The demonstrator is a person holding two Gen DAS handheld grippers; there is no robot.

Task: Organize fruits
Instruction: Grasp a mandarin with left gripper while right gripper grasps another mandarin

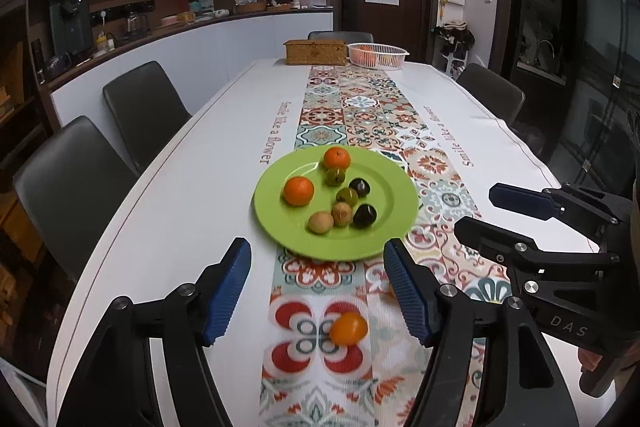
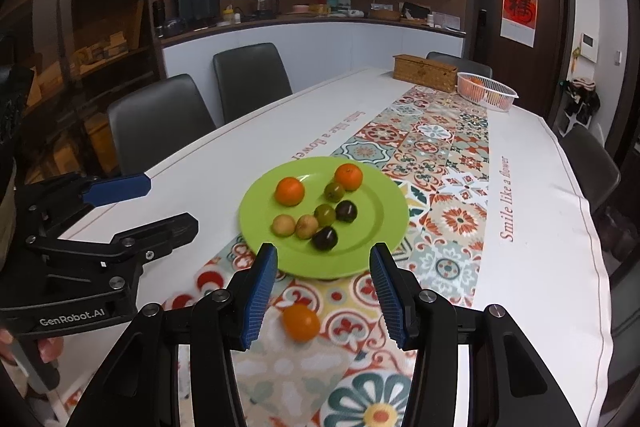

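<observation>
White tablecloth with a tiled floral runner (image 1: 332,115) covers a long dining table (image 1: 192,163), dark chairs along its left side and a kitchen counter behind.

Going left to right in the left wrist view: the left gripper (image 1: 318,287) hangs over the runner with its blue pads spread wide and nothing between them. Just below them a loose orange fruit (image 1: 348,327) lies on the cloth, apart from both pads. Ahead at 12 o'clock sits the green plate (image 1: 384,239) with two oranges, three greenish-tan fruits, one greener one and two dark plums clustered at its centre. At 3 o'clock the right gripper (image 1: 476,213) is also open and empty.

In the right wrist view the same loose orange fruit (image 2: 301,322) lies between that gripper's open pads, slightly towards the left one.

Judging by this, the stray fruit is the step in hand: one gripper should descend, close around it, and carry it to the plate, whose near and right parts look free.

Open cloth surrounds the fruit, and the near table edge is out of view. Far off, a wicker box (image 1: 316,51) and a white basket (image 1: 378,55) stand well clear.
</observation>
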